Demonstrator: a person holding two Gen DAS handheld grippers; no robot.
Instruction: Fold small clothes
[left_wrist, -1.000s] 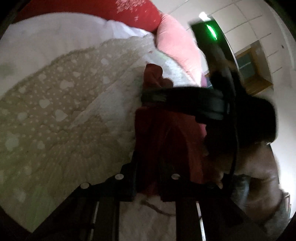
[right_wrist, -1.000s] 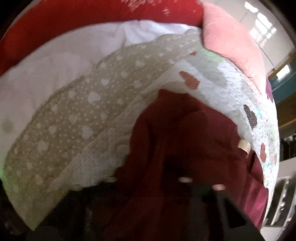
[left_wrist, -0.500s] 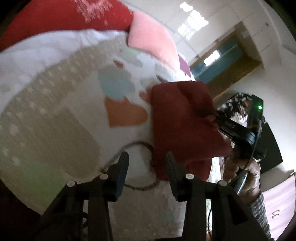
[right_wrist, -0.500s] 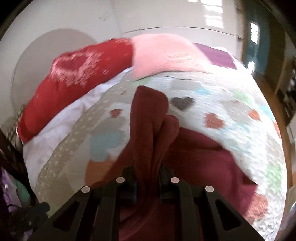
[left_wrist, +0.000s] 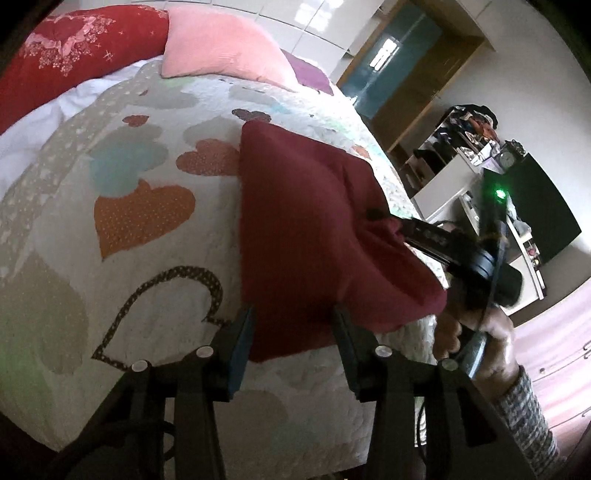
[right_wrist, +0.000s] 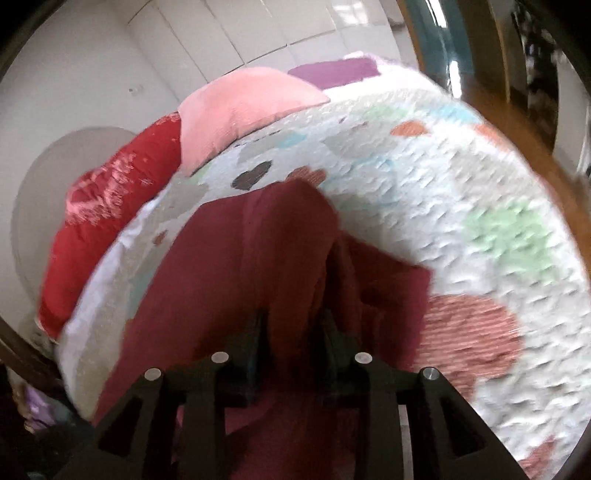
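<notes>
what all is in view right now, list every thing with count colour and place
garment: 1, maroon, on the quilt's near right part
quilt: 1, white with coloured hearts, covering the bed
pink pillow: 1, pink, at the head of the bed
red pillow: 1, red, left of the pink pillow
shelf unit: 1, white, cluttered, by the far wall
left gripper: 1, black, open, over the garment's near edge
right gripper: 1, black, shut on the garment's fold

No text, label, brand, number or sign can be read anywhere in either wrist view
</notes>
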